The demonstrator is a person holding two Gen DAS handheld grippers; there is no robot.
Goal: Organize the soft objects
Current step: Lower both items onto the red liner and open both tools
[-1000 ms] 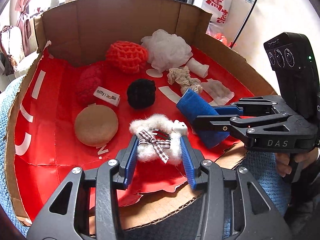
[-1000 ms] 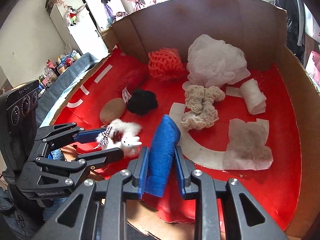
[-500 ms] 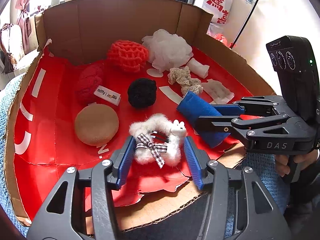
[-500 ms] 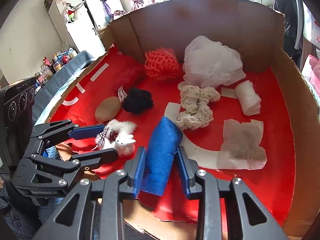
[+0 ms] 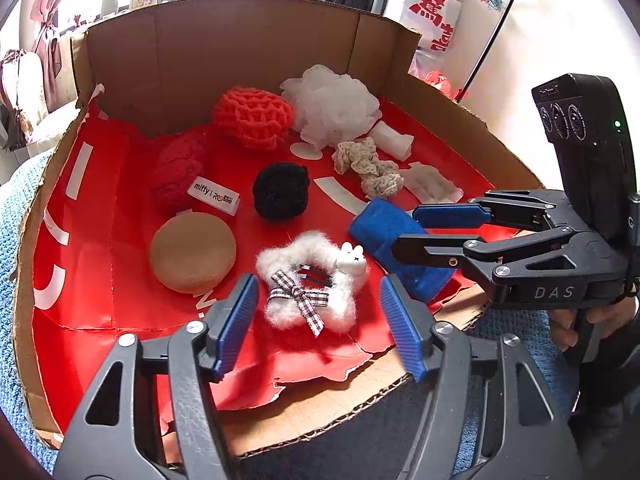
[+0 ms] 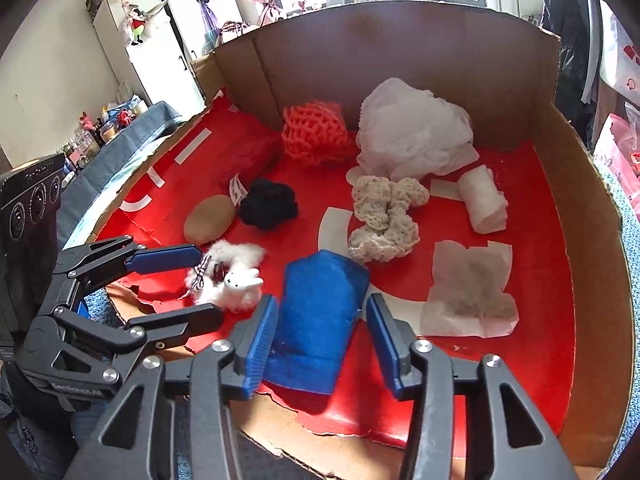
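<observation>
A white fluffy scrunchie with a checked bow and a small rabbit [image 5: 308, 284] lies on the red floor of the cardboard box [image 5: 240, 44]. My left gripper [image 5: 316, 320] is open around it, pads apart from it. It also shows in the right wrist view [image 6: 228, 276]. A blue felt piece [image 6: 320, 312] lies near the box's front edge. My right gripper [image 6: 320, 336] is open around it without squeezing. The blue piece also shows in the left wrist view [image 5: 396, 248].
In the box lie a tan round pad [image 5: 192, 252], a black pompom [image 5: 280, 190], a dark red knit with a label [image 5: 176, 172], an orange knit [image 5: 252, 118], a white mesh puff [image 5: 332, 106], a cream crochet piece [image 6: 384, 216], a white roll [image 6: 482, 200] and a tissue [image 6: 468, 288].
Both grippers have opened. The left let go of the fluffy scrunchie and the right let go of the blue felt piece; both now lie on the box floor.
</observation>
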